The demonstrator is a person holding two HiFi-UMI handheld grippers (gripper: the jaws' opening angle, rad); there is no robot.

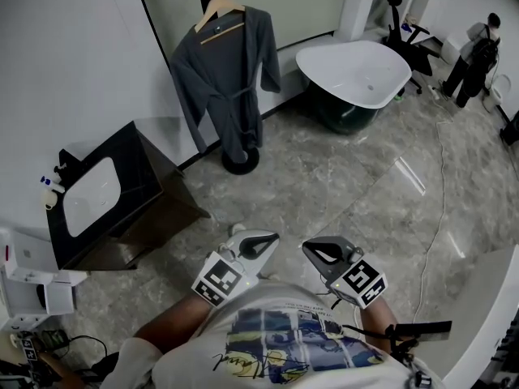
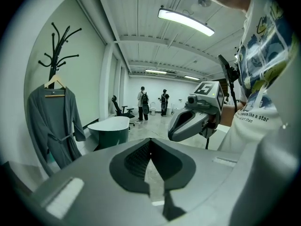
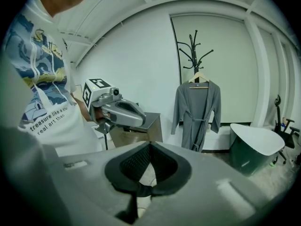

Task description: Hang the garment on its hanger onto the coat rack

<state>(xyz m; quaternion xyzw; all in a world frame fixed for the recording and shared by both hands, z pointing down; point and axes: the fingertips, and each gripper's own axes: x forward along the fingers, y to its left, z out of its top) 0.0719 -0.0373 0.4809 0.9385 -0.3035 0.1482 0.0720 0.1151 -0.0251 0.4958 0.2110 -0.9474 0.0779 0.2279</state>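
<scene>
Grey plastic and dark ribbed pads are what we see closest in. The left gripper (image 2: pixel 150 150) has its jaws pressed together with nothing between them, and the right gripper (image 3: pixel 150 155) is closed on nothing in the same way. In the head view we hold both tools low, just in front of our white printed T-shirt (image 1: pixel 284 343), with their tips pointing out over the grey marble-patterned floor (image 1: pixel 324 185).

Further out, a black cabinet with a white inset basin (image 1: pixel 113 193) stands against the wall on our left. A white bathtub with a dark green outer shell (image 1: pixel 357 71) sits off to the right.

Between them, well apart from both grippers, is the black branched coat rack (image 3: pixel 195 46) on its round base. The long grey belted robe (image 1: pixel 231 79) hangs from it on a light wooden hanger (image 1: pixel 219 13). The hook is up among the rack's arms and the hem falls down to the base.

We judge the task finished as far as we can see: the garment is on its hanger, the hanger is on the rack, and neither tool holds anything. We see nothing left to do, though how securely the hook sits is too small for us to tell.
</scene>
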